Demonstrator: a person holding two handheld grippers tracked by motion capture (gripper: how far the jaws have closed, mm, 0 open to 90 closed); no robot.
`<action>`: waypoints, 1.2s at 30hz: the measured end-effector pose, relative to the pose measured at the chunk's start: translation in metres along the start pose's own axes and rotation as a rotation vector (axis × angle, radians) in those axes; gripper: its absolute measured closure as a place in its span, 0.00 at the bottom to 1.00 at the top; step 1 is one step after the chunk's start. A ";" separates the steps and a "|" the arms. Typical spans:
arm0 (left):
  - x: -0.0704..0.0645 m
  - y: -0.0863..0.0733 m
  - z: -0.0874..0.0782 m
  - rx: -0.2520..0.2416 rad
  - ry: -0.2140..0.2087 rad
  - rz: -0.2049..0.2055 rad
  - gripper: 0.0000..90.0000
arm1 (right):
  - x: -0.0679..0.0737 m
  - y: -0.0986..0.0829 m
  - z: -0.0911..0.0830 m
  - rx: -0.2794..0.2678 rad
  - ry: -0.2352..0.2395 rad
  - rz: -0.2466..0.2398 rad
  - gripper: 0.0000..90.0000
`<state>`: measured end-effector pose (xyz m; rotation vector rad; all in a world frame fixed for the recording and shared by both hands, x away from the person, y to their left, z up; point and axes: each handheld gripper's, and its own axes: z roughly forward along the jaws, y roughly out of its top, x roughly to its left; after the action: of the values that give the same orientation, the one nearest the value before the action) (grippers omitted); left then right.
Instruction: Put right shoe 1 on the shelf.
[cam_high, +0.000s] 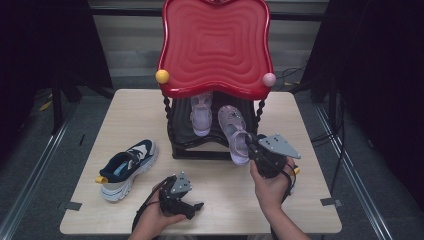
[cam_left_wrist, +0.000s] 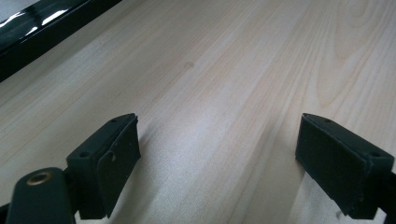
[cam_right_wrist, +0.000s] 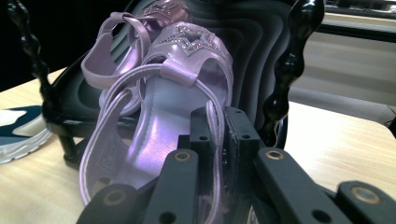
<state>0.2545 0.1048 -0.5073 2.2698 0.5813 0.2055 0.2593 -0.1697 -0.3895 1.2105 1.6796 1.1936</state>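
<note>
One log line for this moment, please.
right tool: shut on purple sandal heel strap, at rack's lower shelf | left tool: open over table | sneaker: on table

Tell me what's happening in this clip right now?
A person's right gripper is shut on the heel strap of a lilac sandal, holding it at the front edge of a black-and-red shoe rack where its mate already sits. The left gripper rests open over the wooden table. A navy-and-white sneaker lies on the table's left.

The worktop (cam_high: 125, 105) is overlooked from high above; the lilac sandal (cam_right_wrist: 154, 140) is seen close along the right claw (cam_right_wrist: 215, 135), as from above (cam_high: 235, 135).
</note>
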 end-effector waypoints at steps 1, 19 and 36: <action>0.000 0.000 0.000 0.000 0.000 0.000 0.15 | 0.001 0.000 0.002 -0.003 -0.008 0.001 0.92; 0.000 0.000 0.000 0.004 0.003 0.004 0.15 | 0.012 0.007 0.038 -0.001 -0.131 0.019 0.92; 0.000 0.000 0.000 0.001 0.003 0.001 0.15 | 0.017 0.011 0.066 -0.014 -0.201 0.036 0.92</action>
<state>0.2544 0.1047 -0.5074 2.2710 0.5821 0.2095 0.3179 -0.1344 -0.3997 1.3113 1.5036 1.0653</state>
